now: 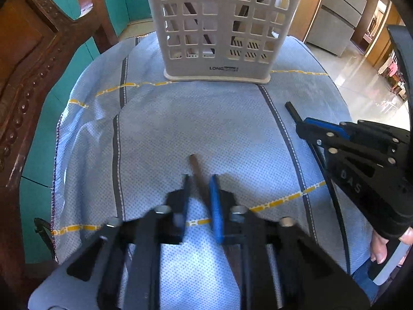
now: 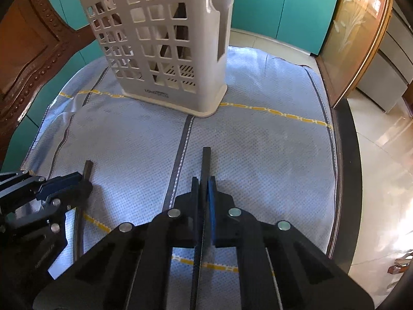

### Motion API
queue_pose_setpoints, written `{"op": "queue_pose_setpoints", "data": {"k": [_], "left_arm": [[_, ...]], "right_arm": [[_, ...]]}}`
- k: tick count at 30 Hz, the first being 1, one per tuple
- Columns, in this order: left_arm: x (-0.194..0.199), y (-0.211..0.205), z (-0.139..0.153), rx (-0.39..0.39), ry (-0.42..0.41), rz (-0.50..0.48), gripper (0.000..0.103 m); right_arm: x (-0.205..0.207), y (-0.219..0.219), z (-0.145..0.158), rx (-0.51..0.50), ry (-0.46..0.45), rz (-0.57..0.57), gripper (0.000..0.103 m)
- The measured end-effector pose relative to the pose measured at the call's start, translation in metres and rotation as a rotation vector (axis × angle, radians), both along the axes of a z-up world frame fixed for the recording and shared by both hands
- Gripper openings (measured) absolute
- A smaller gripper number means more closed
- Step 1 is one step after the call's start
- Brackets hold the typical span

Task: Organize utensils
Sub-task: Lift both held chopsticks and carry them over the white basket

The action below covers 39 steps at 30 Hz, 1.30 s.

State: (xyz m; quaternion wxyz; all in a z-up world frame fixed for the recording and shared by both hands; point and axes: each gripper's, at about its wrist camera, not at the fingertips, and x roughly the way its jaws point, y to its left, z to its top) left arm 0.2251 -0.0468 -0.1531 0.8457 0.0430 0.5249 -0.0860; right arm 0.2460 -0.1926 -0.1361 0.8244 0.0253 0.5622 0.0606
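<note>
A white lattice utensil basket (image 1: 219, 25) stands upright at the far side of the blue cloth (image 1: 180, 118); it also shows in the right wrist view (image 2: 165, 41), with dark utensils inside. My left gripper (image 1: 200, 180) straddles a brown utensil handle (image 1: 195, 166) lying on the cloth, its jaws a little apart around it. It shows at the left of the right wrist view (image 2: 81, 178) with the handle (image 2: 87, 168). My right gripper (image 2: 204, 183) is shut on a dark flat utensil (image 2: 206, 160) that points toward the basket. It shows in the left wrist view (image 1: 304, 126) with the utensil tip (image 1: 291, 109).
A carved wooden chair back (image 1: 33, 59) rises at the left. Teal cabinets (image 2: 284, 7) stand behind. The table's dark edge (image 2: 346, 160) and the shiny floor (image 2: 382, 180) are on the right.
</note>
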Motion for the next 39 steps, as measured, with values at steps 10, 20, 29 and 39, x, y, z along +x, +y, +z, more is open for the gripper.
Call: {"op": "queue_pose_setpoints", "data": {"k": [10,20,29,39], "left_arm": [[-0.012,0.024,0.040,-0.052,-0.133,0.025,0.007],[-0.067,0.022,0.138,-0.146,-0.371,-0.048,0.007],[-0.056,0.027,0.256,-0.220,-0.611,-0.054,0.007],[0.008,0.067,0.303,-0.402,-0.736,0.110,0.007]], "right_arm": [[-0.031,-0.024,0.080,0.090,-0.256,-0.013,0.007],[-0.081,-0.069,0.180,0.218,-0.528,-0.038,0.007],[-0.043,-0.079,0.255,0.309,-0.661,-0.089,0.007],[0.007,-0.089,0.283,0.366,-0.814,-0.286,0.007]]}}
